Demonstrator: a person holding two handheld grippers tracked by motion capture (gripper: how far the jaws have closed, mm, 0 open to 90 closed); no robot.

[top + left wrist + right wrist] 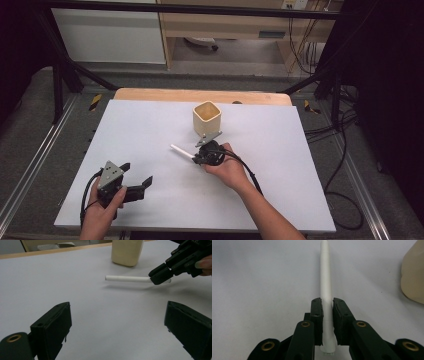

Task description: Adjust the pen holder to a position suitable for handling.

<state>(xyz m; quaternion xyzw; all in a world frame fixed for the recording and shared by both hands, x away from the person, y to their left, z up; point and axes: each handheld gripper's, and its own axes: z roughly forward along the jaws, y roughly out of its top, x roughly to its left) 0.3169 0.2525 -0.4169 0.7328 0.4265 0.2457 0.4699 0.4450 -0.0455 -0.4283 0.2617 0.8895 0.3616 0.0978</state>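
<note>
— On the counter (150,130), what is being gripped?

— A white tube (182,151) is pinched by the right tongs (196,158). In the right gripper view the tube (325,285) is seen clamped near one end between the two black jaws, with the long part pointing straight away from the camera. The pads are pressed against both its sides.

— Is the tube lying on the surface?

— It is held low and nearly level. In the left gripper view the tube (127,278) is seen with a shadow just beneath it, so it appears to be raised slightly off the white sheet, though contact at the far tip cannot be ruled out.

— What stands nearby?

— A cream cup (207,118) with squared sides is placed upright just beyond the right tongs, near the counter's far edge. It is seen at the right edge of the right gripper view (413,277), beside the tube but apart from it.

— And the other hand?

— The left tongs (136,175) are held near the front left corner, well apart from the tube. Their jaws are spread wide, and nothing is caught between them; bare sheet is seen in the gap in the left gripper view. The right tongs (161,277) are also seen there, farther off.
</note>
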